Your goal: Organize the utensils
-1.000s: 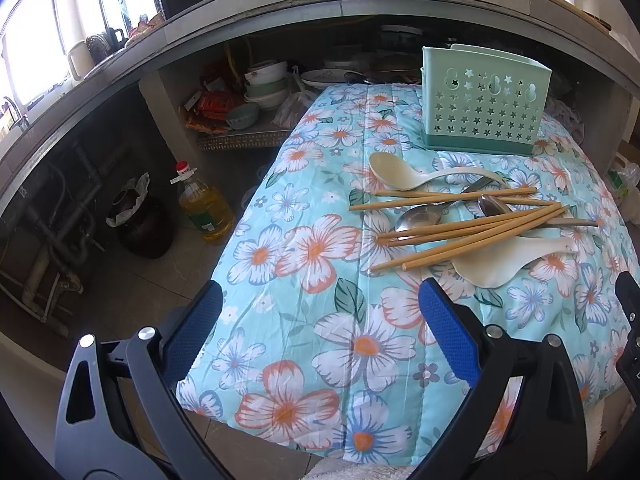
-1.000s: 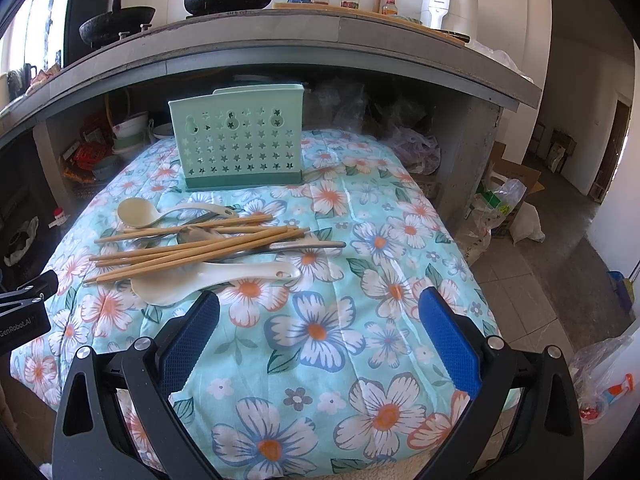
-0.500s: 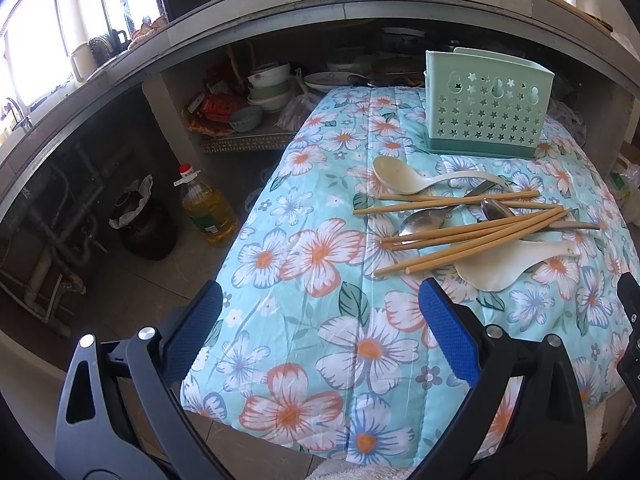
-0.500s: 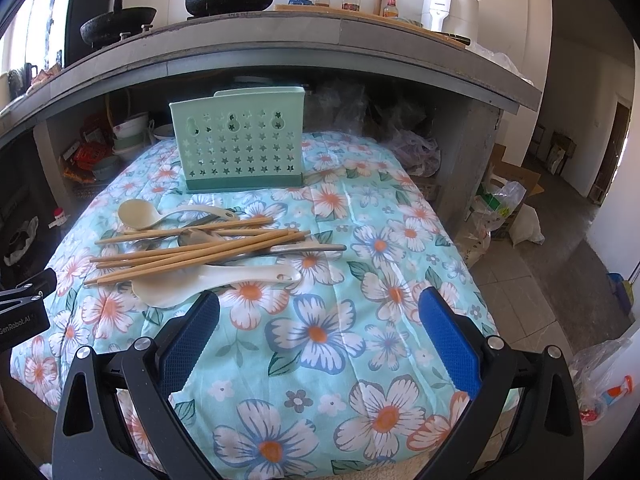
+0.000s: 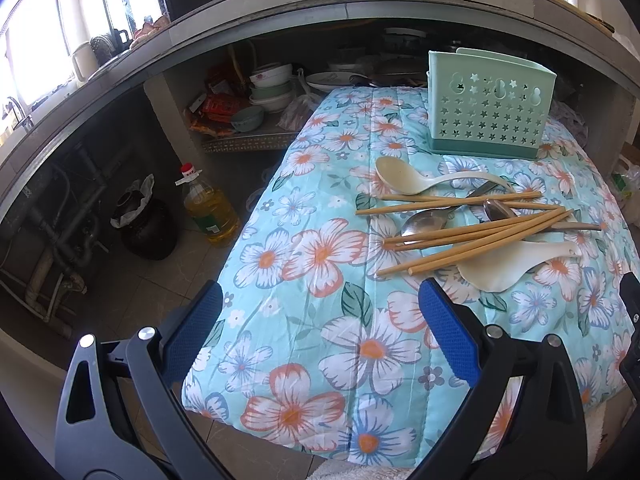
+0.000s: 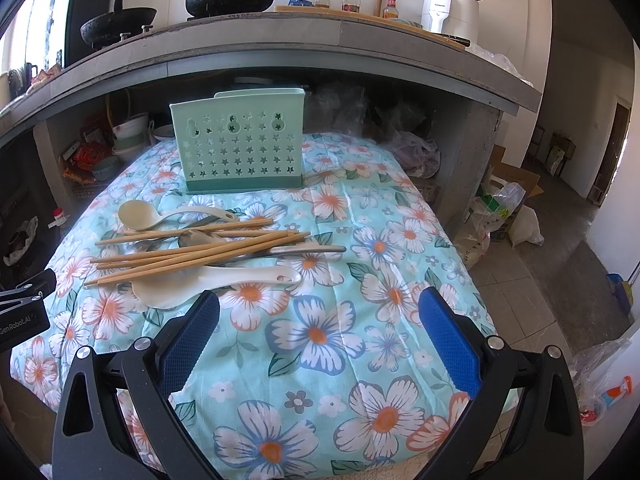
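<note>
A pile of utensils lies on the floral cloth: several wooden chopsticks (image 5: 472,236) (image 6: 192,256), a cream ladle (image 5: 404,178) (image 6: 140,216), a cream rice paddle (image 5: 504,268) (image 6: 208,284) and metal spoons (image 5: 428,222) (image 6: 280,250). A mint-green perforated utensil holder (image 5: 488,116) (image 6: 240,144) stands upright behind them. My left gripper (image 5: 320,320) is open and empty, near the table's front left. My right gripper (image 6: 318,320) is open and empty, at the front, just right of the paddle.
The table (image 6: 400,232) is covered by a floral quilt and sits under a concrete counter (image 6: 320,40) with pots and bottles. An oil bottle (image 5: 208,208) and a dark pot (image 5: 140,228) stand on the floor at the left. Bags (image 6: 496,212) lie at the right.
The left gripper has drifted slightly left and back, so the utensils sit further right in its view. The right gripper has barely moved. Nothing was grasped.
</note>
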Demonstrator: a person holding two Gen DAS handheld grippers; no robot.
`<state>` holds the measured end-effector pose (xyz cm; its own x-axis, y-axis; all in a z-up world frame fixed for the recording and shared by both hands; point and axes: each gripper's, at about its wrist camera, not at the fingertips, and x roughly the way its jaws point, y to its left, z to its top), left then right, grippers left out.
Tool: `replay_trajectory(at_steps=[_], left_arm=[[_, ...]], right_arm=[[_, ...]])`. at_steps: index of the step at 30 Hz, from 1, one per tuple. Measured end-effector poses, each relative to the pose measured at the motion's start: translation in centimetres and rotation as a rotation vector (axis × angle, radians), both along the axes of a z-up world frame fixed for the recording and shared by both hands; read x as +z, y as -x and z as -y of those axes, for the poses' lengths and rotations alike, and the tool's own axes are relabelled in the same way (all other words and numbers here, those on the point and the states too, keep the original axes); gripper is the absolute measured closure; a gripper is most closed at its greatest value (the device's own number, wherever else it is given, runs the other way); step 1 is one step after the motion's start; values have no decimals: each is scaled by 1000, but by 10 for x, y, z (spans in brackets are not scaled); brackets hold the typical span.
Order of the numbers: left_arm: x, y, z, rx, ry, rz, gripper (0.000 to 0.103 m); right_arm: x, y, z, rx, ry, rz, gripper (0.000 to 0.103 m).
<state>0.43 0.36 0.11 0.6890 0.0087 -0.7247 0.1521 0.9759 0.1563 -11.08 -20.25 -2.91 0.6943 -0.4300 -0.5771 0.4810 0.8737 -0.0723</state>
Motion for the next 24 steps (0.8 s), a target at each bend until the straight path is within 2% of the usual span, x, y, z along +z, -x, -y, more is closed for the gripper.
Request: replay_trajectory(at_steps=[24], left_arm=[[1, -1, -3, 3, -3, 2, 9]], right_arm=[[-1, 0, -1, 0, 3, 0, 6]])
